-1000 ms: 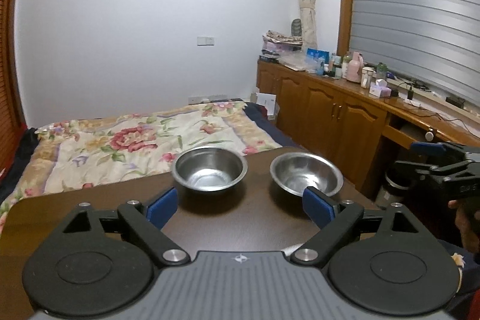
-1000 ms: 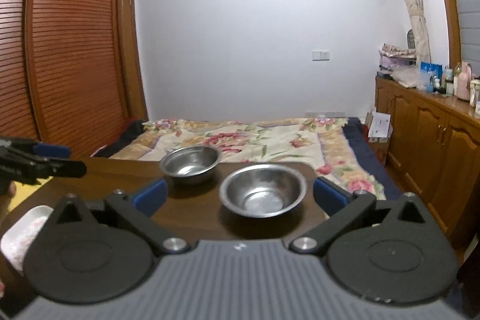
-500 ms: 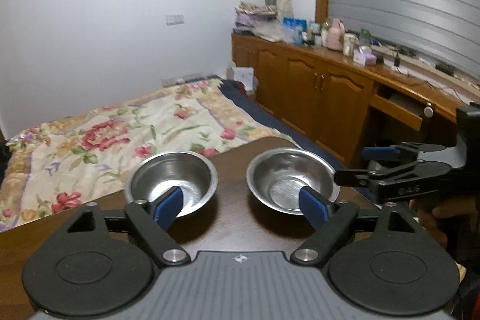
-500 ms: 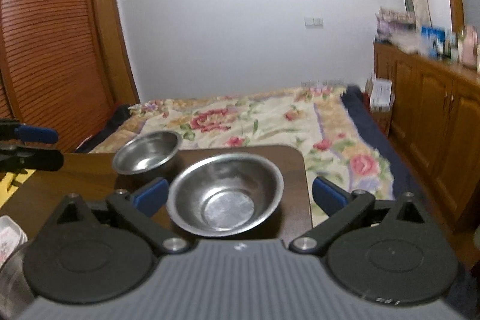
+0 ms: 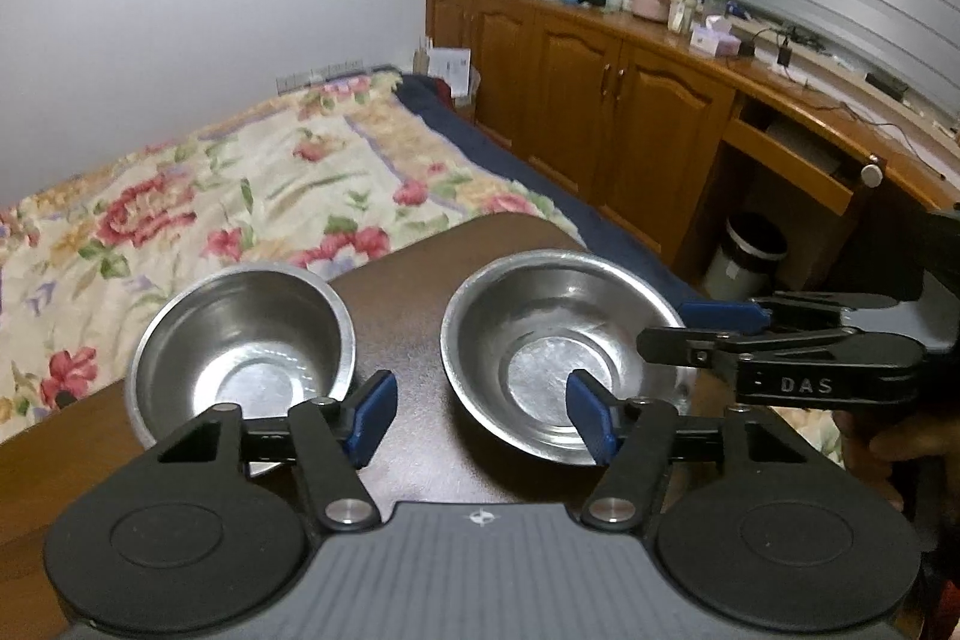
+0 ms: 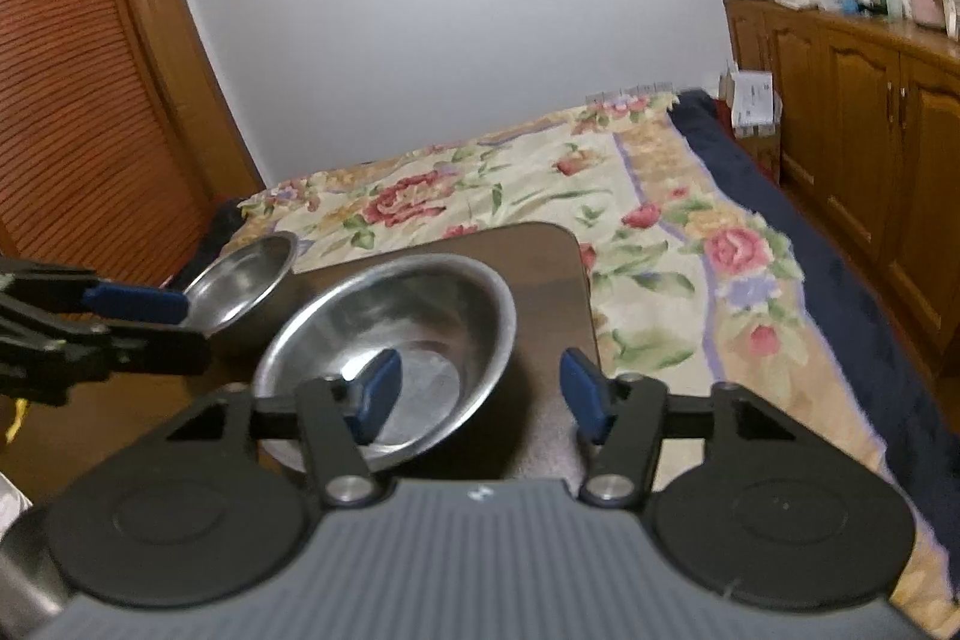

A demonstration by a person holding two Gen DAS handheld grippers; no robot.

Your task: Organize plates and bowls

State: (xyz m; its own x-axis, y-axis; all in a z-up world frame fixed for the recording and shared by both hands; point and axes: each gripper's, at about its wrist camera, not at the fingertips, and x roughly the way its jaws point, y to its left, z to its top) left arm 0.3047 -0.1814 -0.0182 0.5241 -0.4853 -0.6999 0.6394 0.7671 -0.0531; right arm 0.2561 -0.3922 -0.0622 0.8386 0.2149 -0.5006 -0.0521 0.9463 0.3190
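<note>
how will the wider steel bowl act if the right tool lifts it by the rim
The wider steel bowl looks thin and rigid, so probably light and stiff. Its polished rim may slip between the pads. Gripped at one edge, it will likely tilt, and it sits near the table corner.

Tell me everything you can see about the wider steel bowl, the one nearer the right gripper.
The wider steel bowl is round, shallow and flared, bare shiny metal with a flat, duller base and a thin rolled rim. It is empty and sits upright near the corner of the dark wooden table, apart from the smaller bowl beside it. The right gripper, whose jaws have just been closing, straddles its rim, one pad inside and one outside; neither pad visibly presses on it yet.
</note>
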